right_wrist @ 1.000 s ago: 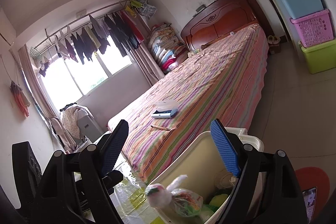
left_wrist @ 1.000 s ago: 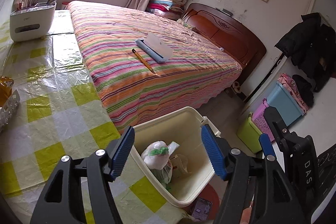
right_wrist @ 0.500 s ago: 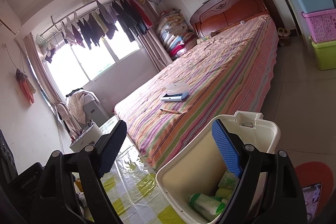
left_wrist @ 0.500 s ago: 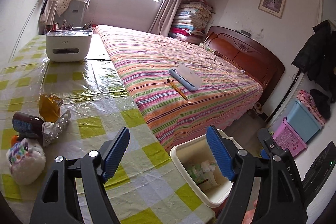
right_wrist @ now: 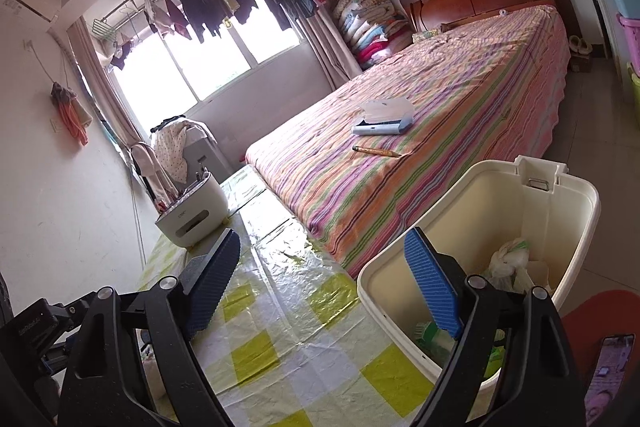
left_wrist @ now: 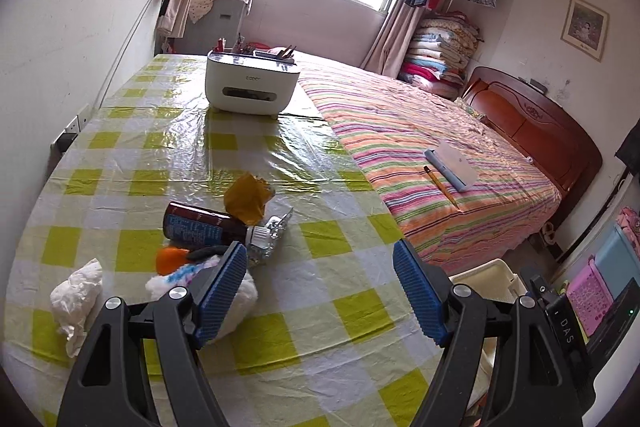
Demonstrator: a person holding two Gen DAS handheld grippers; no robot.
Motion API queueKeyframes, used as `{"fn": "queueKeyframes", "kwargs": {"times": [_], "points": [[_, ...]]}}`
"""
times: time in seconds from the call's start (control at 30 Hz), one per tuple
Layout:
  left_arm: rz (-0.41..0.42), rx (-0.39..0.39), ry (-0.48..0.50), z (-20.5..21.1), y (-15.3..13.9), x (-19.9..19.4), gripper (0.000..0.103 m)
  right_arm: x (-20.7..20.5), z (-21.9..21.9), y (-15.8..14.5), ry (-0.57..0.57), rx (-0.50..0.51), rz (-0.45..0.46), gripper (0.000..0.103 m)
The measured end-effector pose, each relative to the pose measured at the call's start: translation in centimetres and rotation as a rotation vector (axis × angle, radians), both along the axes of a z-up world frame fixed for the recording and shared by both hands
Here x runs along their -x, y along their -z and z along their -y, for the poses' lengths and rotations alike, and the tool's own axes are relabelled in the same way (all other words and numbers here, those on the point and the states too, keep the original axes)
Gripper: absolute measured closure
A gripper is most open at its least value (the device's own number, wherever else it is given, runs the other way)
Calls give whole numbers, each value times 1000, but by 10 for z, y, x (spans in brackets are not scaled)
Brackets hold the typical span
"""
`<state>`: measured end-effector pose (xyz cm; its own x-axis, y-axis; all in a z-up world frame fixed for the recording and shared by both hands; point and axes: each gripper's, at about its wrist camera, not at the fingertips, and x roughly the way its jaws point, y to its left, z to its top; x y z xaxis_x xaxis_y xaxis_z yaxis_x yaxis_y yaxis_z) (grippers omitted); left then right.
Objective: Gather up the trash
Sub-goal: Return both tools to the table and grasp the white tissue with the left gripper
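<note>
Trash lies on the checked table [left_wrist: 288,163]: a crumpled white tissue [left_wrist: 76,301], a white fluffy item [left_wrist: 236,299] under my left finger, an orange piece [left_wrist: 168,259], a dark bottle [left_wrist: 204,229], a foil blister pack [left_wrist: 274,235] and a yellow wrapper [left_wrist: 246,201]. My left gripper [left_wrist: 320,291] is open and empty above the table, just right of the pile. The cream trash bin [right_wrist: 480,227] stands at the table's edge, with bagged trash [right_wrist: 508,261] inside; its rim also shows in the left wrist view [left_wrist: 492,273]. My right gripper [right_wrist: 320,291] is open and empty beside the bin.
A white tissue-box organiser [left_wrist: 252,87] stands at the table's far end. A striped bed [left_wrist: 432,155] runs along the table's right side, with a pencil case [left_wrist: 450,165] and a pencil [left_wrist: 440,185] on it. Coloured storage boxes [left_wrist: 600,283] stand on the floor at the right.
My left gripper has swung left from over the bin to over the table, bringing the trash pile into view. My right gripper has pulled back from the bin; a bag now lies inside it.
</note>
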<state>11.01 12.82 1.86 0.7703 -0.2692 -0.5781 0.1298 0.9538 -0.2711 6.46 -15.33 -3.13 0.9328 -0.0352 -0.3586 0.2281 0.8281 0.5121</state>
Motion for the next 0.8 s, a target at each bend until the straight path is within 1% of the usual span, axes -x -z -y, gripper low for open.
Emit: {"fn": "queueKeyframes", "kwargs": {"times": [0.07,0.13,0.2,0.3,0.37,0.43,0.53,0.63,0.8], "points": [[-11,-52,-42,-23,-1,5,30,-4,-6,3,-21,-2,-15,20],[-19,-82,-99,-51,-2,10,30,-8,-12,5,-45,-9,-28,20],[-42,-66,-157,-83,1,14,30,-10,-16,6,-58,-5,-36,20],[-109,-25,-231,-126,13,17,30,-12,-19,7,-72,-11,-38,20],[-138,-32,-267,-143,21,19,30,-13,-23,8,-84,-10,-42,20],[-173,-62,-266,-151,30,18,30,-15,-26,9,-97,-8,-49,20],[-235,-129,-282,-156,48,16,30,-16,-30,10,-111,-7,-54,20],[-284,-161,-269,-159,63,12,33,-18,-33,11,-119,-7,-56,20],[-324,-179,-241,-152,73,6,48,-21,-41,14,-145,2,-71,20]]}}
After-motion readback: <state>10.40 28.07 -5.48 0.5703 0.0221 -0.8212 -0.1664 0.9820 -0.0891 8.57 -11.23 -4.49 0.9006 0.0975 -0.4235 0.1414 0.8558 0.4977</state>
